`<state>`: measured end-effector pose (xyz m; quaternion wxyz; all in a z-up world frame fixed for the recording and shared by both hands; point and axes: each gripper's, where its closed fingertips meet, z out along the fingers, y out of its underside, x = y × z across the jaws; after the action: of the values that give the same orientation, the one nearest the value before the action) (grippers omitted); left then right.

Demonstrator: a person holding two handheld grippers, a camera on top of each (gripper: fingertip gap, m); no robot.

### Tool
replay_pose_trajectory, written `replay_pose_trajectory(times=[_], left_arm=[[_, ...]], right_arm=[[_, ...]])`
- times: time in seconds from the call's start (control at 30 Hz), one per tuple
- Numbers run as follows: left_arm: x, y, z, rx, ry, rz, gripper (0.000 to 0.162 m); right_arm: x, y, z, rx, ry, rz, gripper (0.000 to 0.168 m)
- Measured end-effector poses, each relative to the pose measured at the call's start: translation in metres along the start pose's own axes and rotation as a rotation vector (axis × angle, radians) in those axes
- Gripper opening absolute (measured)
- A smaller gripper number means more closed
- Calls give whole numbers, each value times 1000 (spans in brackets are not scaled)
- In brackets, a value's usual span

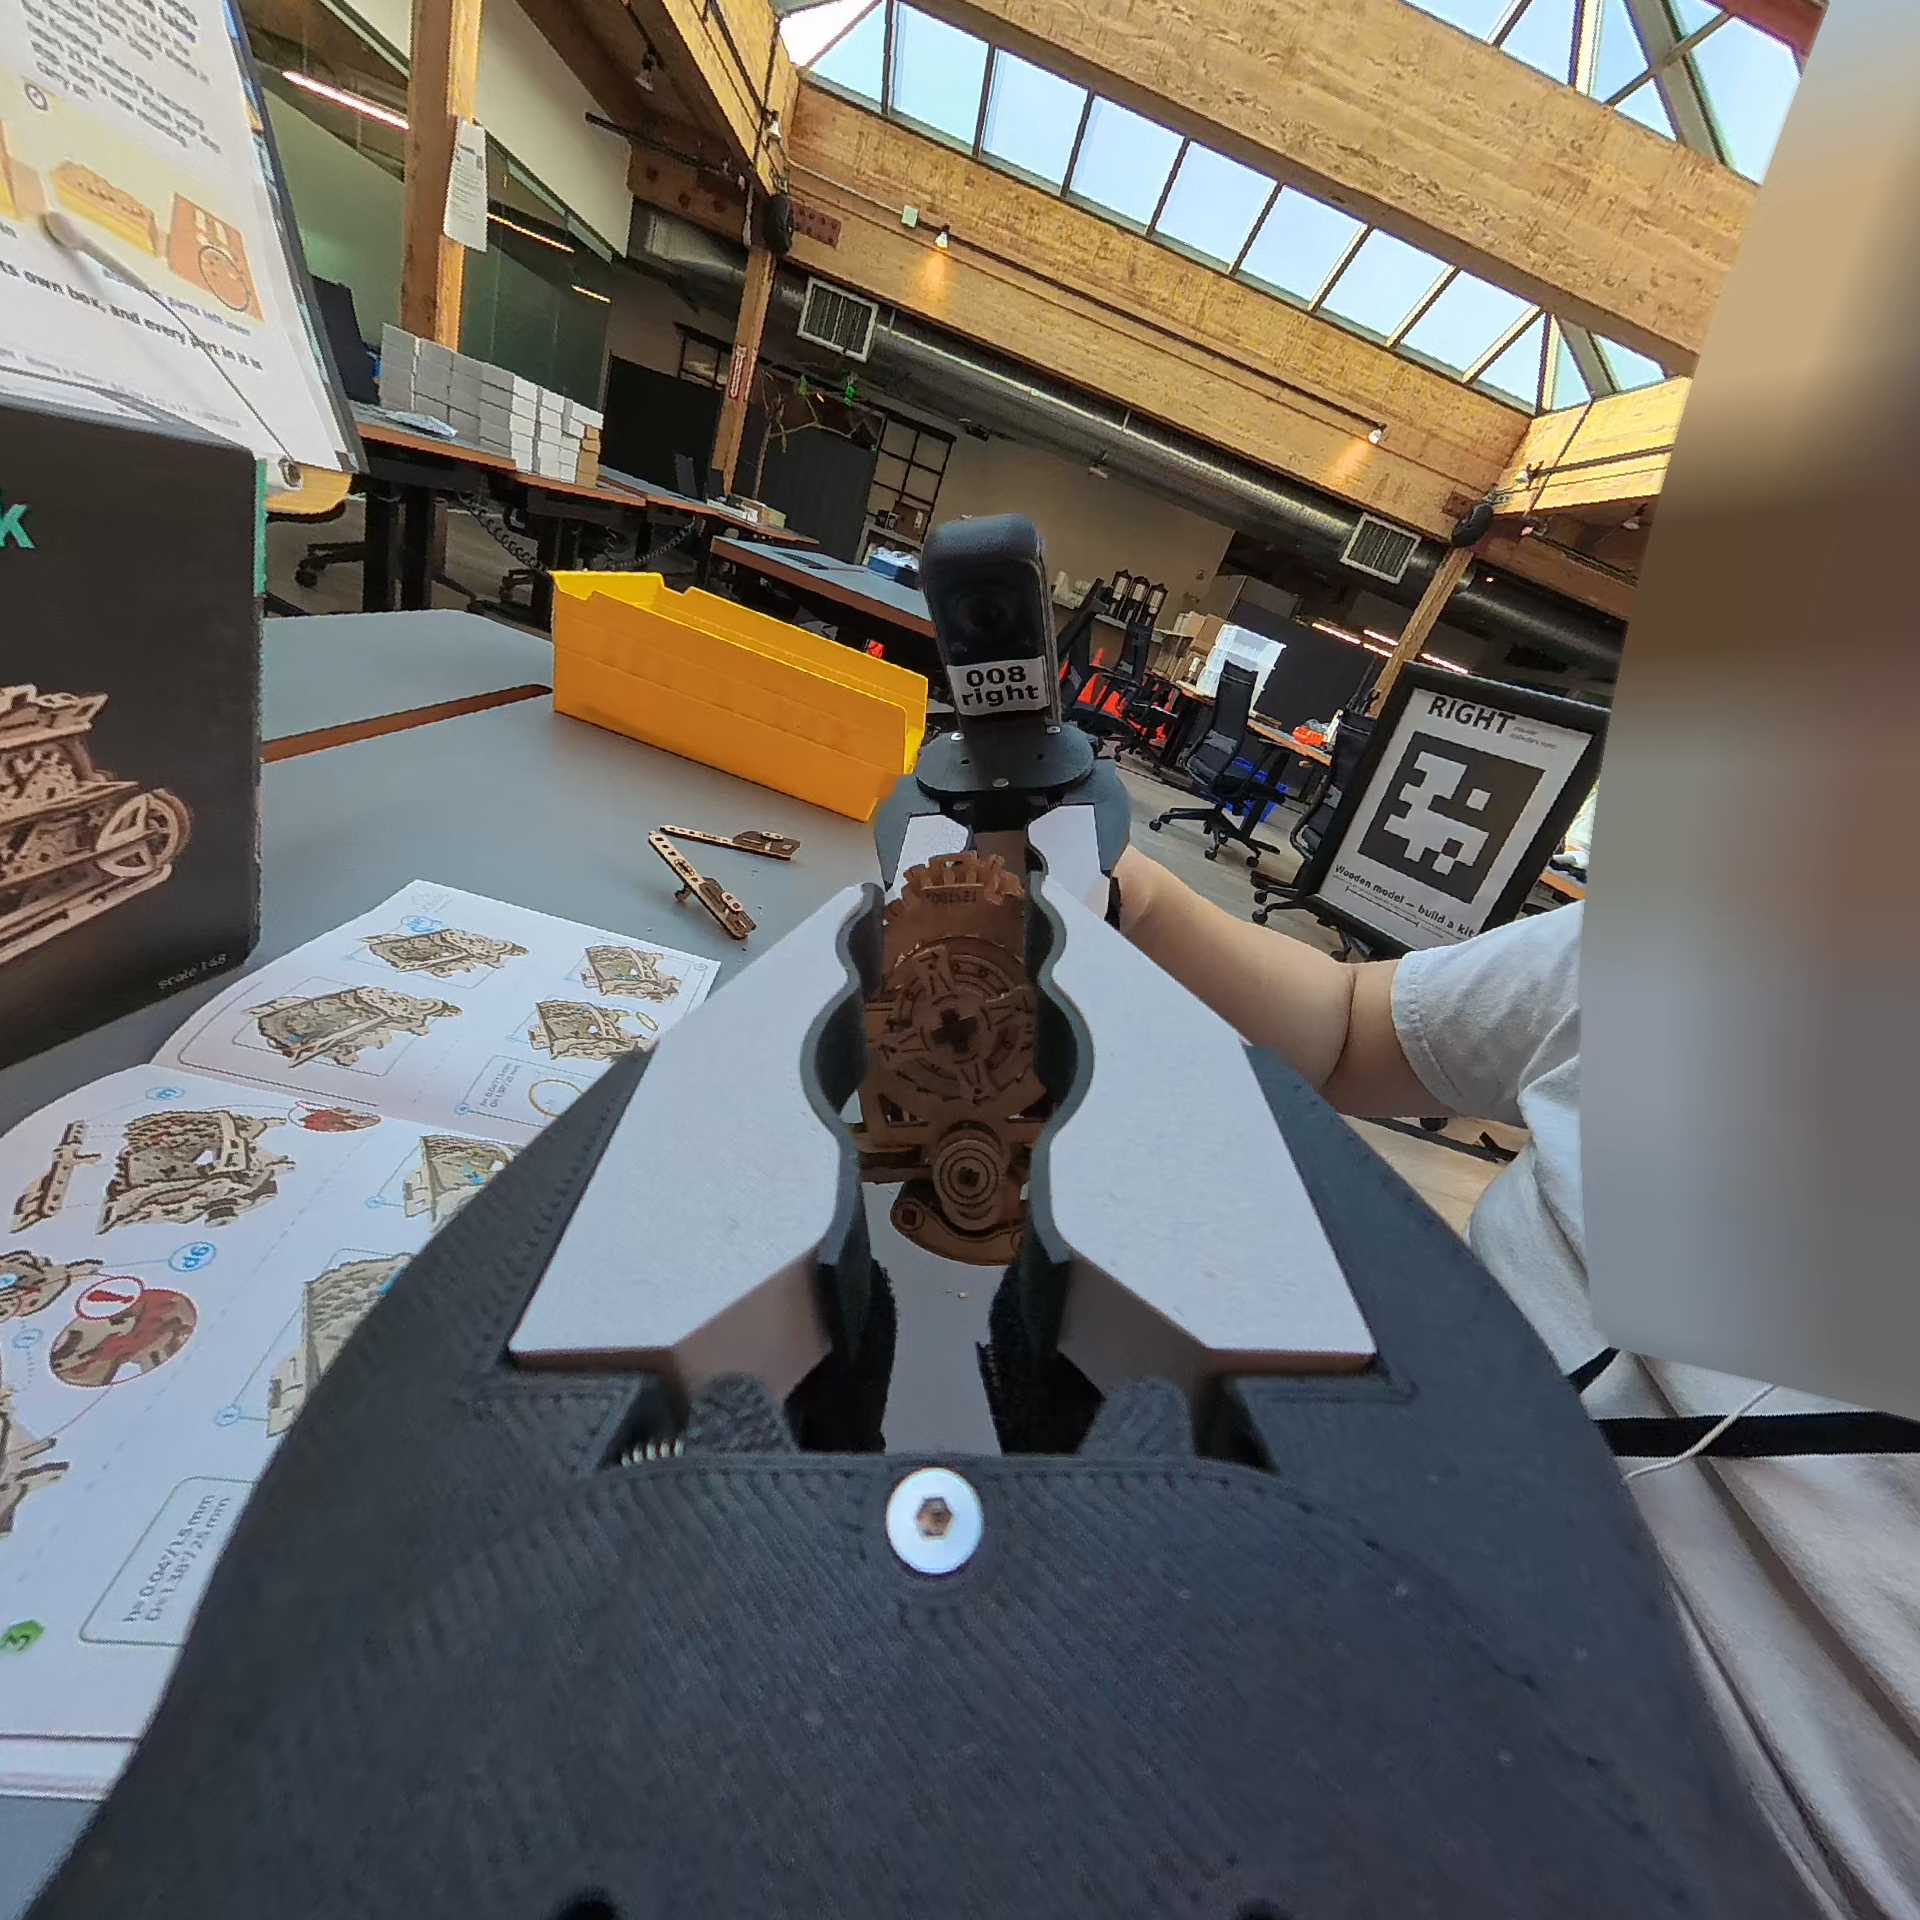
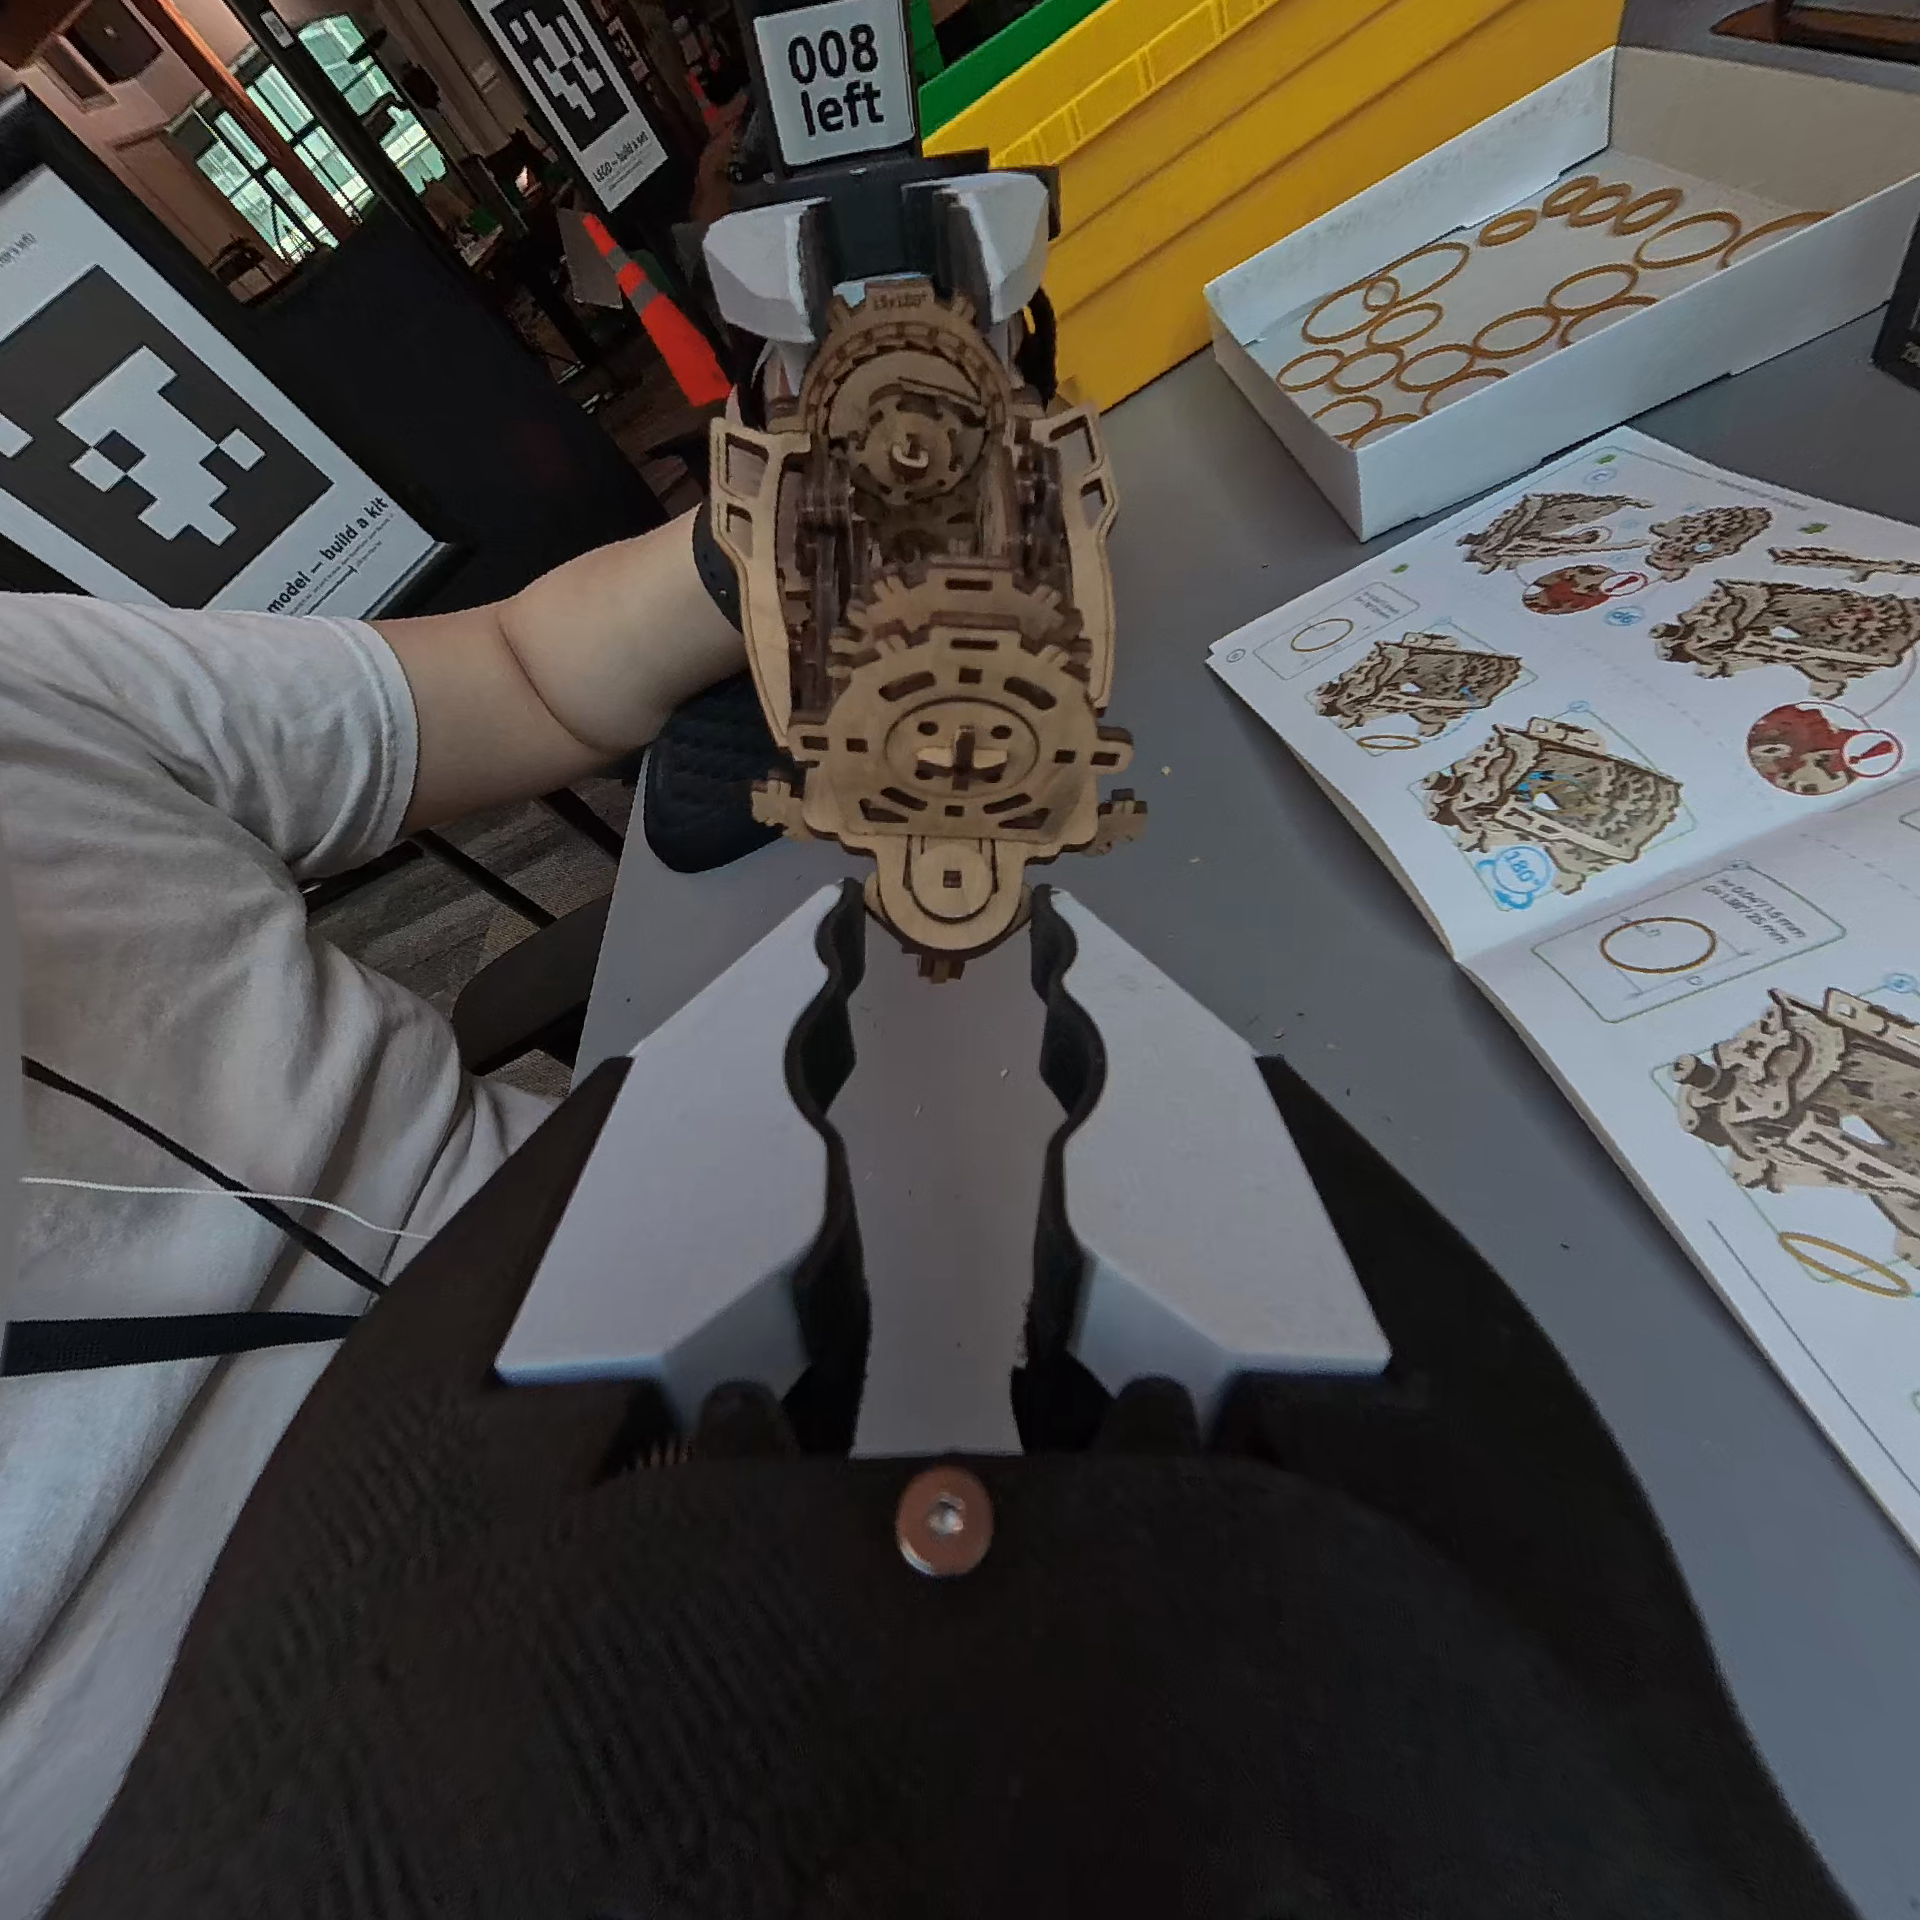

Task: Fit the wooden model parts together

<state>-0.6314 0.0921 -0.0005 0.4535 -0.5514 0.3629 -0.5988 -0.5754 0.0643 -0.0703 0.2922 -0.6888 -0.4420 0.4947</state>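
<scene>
A half-built wooden model of stacked gears and plates is held in the air between both grippers. My left gripper is shut on its sides, with the gear faces toward the camera. My right gripper is shut on the rounded tab at the end of the model. The right gripper shows beyond the model in the left wrist view. The left gripper shows at the model's far end in the right wrist view. Two loose wooden strips lie on the grey table.
An open instruction booklet lies flat on the table. A yellow bin stands behind. A white tray of rubber bands is at the back right. The dark kit box stands at left. A person's arm reaches in. Some 10 cm of space lies between my two pairs of fingers.
</scene>
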Motion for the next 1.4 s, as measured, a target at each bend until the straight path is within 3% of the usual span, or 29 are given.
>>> replay_pose_trajectory(times=[0.27,0.83,1.13,1.4], left_arm=[[-4,0,-2,3,7,-56,24],[-4,7,1,-23,22,-79,24],[-4,20,4,-100,22,-67,24],[-8,12,0,-37,31,-142,24]], right_arm=[[-1,-17,-10,103,-3,-23,31],[0,-11,-15,41,32,-38,31],[-1,7,-10,-77,32,-52,31],[0,6,-13,-64,23,-41,31]])
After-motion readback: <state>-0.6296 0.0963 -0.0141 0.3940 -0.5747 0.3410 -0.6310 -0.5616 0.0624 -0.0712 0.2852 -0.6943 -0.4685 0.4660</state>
